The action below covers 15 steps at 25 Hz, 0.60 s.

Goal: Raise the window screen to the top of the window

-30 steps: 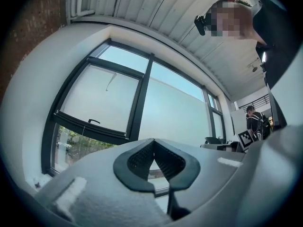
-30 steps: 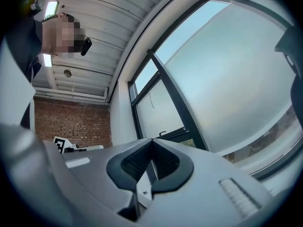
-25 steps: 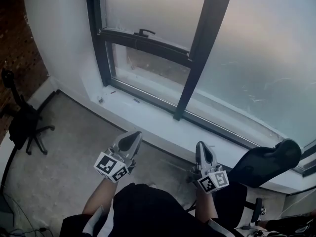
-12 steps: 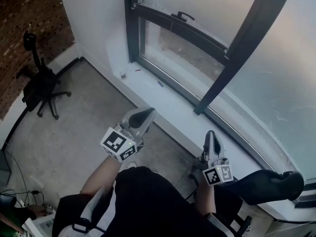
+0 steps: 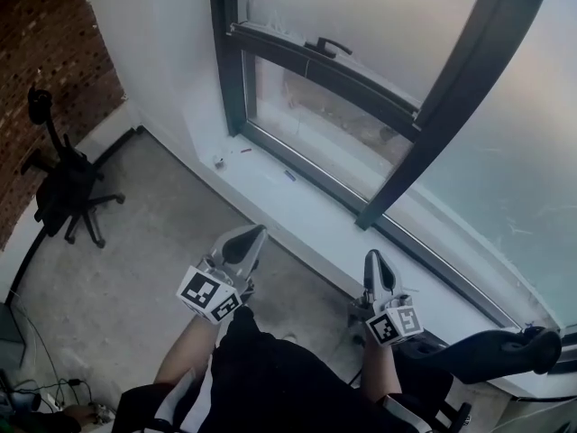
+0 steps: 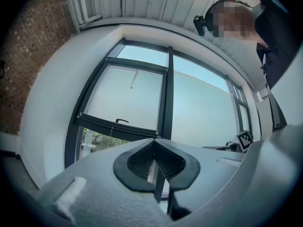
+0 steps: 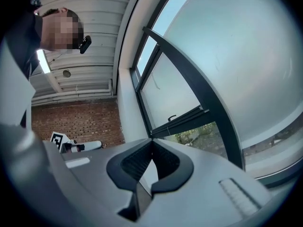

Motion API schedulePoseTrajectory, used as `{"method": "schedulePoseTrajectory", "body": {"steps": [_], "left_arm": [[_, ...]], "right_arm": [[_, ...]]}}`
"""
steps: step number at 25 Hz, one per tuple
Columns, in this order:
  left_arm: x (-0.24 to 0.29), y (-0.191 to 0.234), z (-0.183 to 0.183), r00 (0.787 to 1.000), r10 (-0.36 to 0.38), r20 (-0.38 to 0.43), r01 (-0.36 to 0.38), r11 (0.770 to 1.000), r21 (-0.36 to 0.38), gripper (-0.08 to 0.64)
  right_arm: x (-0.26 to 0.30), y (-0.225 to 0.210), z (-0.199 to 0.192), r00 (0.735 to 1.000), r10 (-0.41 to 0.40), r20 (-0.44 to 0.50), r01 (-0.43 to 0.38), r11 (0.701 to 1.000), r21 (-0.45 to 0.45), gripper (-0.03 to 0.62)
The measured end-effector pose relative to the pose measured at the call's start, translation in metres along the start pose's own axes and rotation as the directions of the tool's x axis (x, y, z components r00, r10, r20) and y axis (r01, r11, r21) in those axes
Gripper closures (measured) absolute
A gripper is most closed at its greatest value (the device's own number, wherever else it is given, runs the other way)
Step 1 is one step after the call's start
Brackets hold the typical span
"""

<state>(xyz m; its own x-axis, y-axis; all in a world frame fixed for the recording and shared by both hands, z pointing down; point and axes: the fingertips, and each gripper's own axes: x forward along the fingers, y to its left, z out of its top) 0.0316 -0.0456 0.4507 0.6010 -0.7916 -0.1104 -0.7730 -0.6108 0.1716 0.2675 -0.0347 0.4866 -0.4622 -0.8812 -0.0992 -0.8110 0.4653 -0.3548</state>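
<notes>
Since the window screen handle [image 5: 326,46] is far off, the left gripper [image 5: 245,240] and right gripper [image 5: 374,268] hold nothing, jaws squeezed shut.

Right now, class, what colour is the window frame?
Black; the frame shows best in the head view.

"Where was the window screen [image 5: 361,12]?"

"Ahead, in the pane left of the mullion [image 5: 448,97]. Its bottom rail [image 5: 361,92] crossed that pane partway up, with the handle [image 5: 326,45] on top."

"And the grippers?"

"The left gripper [image 5: 247,239] and right gripper [image 5: 374,262] were side by side before the sill [image 5: 302,204], apart from it and well below the rail."

"Anything else?"

"One office chair [image 5: 65,195] stood far left on the floor by the brick wall [image 5: 36,79]. A second chair [image 5: 487,354] was at lower right, just beside the right gripper."
</notes>
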Motion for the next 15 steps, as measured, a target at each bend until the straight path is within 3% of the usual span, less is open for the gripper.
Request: {"method": "schedulePoseTrajectory", "body": {"steps": [6, 15], "left_arm": [[0.021, 0.103, 0.012, 0.999, 0.039, 0.029, -0.038, 0.999, -0.006, 0.558], [0.050, 0.232, 0.033, 1.000, 0.019, 0.024, -0.018, 0.999, -0.047, 0.558]], "right_arm": [[0.100, 0.014, -0.010, 1.000, 0.021, 0.012, -0.021, 1.000, -0.021, 0.588], [0.227, 0.042, -0.024, 1.000, -0.002, 0.012, 0.002, 0.999, -0.042, 0.588]]}}
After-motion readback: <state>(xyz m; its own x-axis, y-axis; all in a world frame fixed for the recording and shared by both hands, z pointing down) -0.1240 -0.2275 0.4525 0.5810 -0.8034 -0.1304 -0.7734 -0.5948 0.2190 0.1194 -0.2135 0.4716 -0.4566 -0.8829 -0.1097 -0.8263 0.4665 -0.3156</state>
